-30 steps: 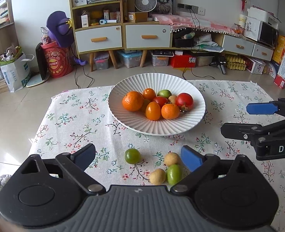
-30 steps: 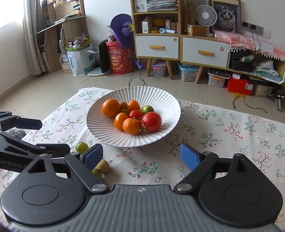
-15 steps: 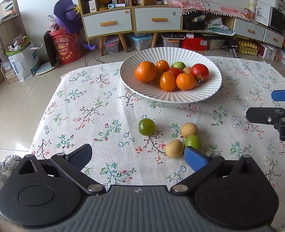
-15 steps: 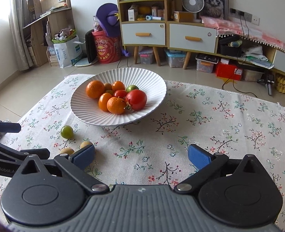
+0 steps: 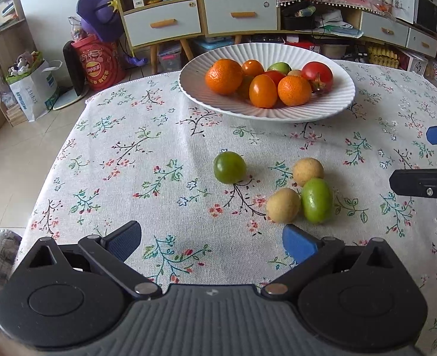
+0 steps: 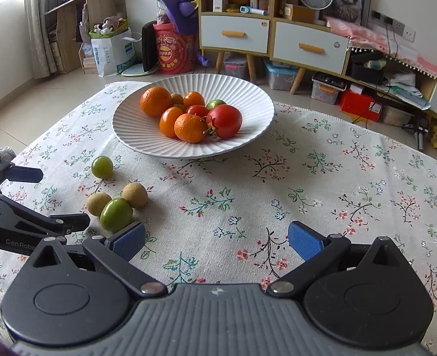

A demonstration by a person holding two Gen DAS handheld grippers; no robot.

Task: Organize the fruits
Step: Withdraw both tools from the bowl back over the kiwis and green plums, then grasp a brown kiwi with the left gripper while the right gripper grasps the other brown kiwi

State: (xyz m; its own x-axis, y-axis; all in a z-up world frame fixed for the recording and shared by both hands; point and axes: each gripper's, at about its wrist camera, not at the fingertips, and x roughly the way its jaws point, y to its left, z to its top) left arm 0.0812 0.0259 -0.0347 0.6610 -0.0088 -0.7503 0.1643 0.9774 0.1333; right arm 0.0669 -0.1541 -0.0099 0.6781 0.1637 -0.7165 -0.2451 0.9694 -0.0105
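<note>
A white ribbed bowl (image 5: 331, 105) (image 6: 248, 89) holds oranges, tomatoes and a green fruit. On the floral cloth lie a round green fruit (image 5: 229, 167) (image 6: 102, 167), an oval green fruit (image 5: 316, 200) (image 6: 116, 214) and two tan fruits (image 5: 307, 171) (image 5: 283, 205); the tan fruits also show in the right wrist view (image 6: 134, 194) (image 6: 98, 203). My left gripper (image 5: 211, 241) is open and empty, just short of the loose fruits. My right gripper (image 6: 217, 241) is open and empty, with the loose fruits to its left.
The table (image 6: 352, 178) has a flowered cloth; its edges fall away to a tiled floor (image 5: 7, 160). Beyond stand cabinets with drawers (image 6: 307, 49), a red bucket (image 6: 174, 52) and a paper bag (image 6: 111, 52).
Both grippers have pulled back and tilted down toward the table. The loose fruits now show larger and nearer the left gripper's fingers. Nothing was taken hold of.
</note>
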